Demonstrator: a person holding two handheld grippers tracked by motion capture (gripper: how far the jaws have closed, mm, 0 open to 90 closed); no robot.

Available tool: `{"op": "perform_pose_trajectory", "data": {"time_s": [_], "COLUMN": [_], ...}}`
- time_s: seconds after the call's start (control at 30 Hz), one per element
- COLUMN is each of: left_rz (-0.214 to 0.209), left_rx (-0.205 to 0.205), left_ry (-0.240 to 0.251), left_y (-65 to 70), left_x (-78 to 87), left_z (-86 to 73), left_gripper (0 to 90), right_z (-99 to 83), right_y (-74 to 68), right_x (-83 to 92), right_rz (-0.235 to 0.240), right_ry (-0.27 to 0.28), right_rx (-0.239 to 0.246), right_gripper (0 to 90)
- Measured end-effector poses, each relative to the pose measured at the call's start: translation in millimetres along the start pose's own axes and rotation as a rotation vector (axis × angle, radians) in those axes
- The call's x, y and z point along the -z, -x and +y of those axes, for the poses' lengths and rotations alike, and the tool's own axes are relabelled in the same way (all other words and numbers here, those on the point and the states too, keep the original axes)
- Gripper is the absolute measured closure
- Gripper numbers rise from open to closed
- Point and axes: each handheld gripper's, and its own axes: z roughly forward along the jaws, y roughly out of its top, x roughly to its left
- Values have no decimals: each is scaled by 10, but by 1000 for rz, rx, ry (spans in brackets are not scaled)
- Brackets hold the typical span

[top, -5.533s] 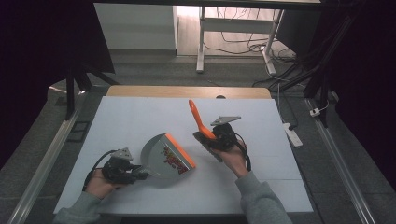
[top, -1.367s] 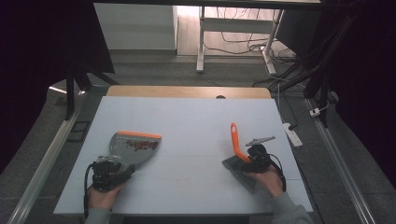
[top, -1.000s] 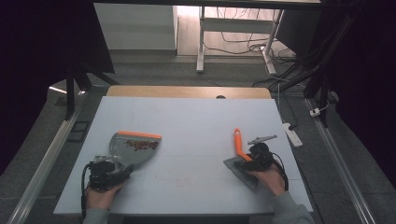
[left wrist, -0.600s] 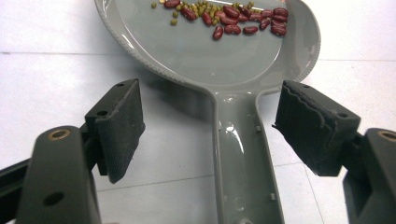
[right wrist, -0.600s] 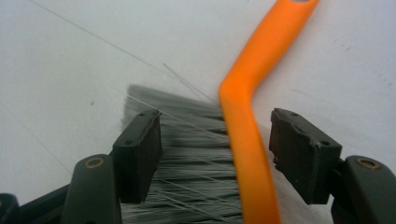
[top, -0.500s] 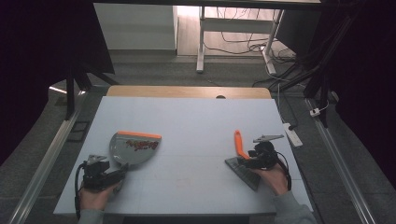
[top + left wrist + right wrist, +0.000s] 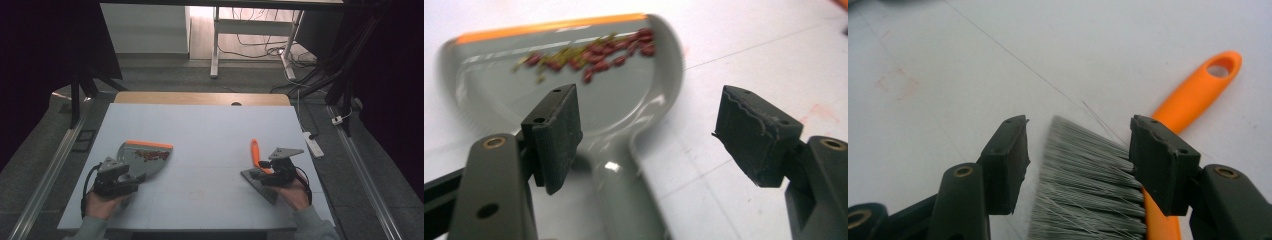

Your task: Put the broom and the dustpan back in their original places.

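A grey dustpan [image 7: 145, 156] with an orange lip lies flat at the left of the table, red and green beans [image 7: 594, 52] inside it. My left gripper [image 7: 131, 176] is at its handle [image 7: 624, 200], which runs between the open jaws without touching either pad. At the right lies a brush, orange handle [image 7: 255, 151] pointing away and grey bristles [image 7: 1088, 185] on the table. My right gripper [image 7: 256, 174] straddles the bristles. Its jaws have just been closing, with a gap still showing at the left pad [image 7: 1008, 160].
The pale blue table [image 7: 210, 130] has a wooden strip along its far edge. A white power strip [image 7: 312, 143] lies on the floor by the right edge. Metal rails run along both sides of the table.
Dustpan and brush, earlier together at mid-table, now lie apart at left and right. The brush went from tilted upward in the right gripper to lying flat. The left hand drew back slightly.
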Motion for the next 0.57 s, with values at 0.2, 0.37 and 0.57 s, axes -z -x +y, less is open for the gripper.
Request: {"op": "perform_pose_trajectory", "data": {"time_s": [0.2, 0.37, 0.57], "left_rz": [-68, -82, -82], "left_rx": [-80, -95, -100], "left_ry": [-30, -24, -18], "left_y": [22, 37, 76], "left_x": [-136, -97, -60], "left_z": [94, 69, 60], "left_gripper": [270, 270, 270], "right_z": [-44, -67, -67], "right_y": [-46, -88, -92], "right_x": [45, 82, 106], "right_rz": [-11, -7, -11], "right_ry": [57, 87, 107], "right_rx": [33, 58, 66], "right_gripper": [409, 409, 409]}}
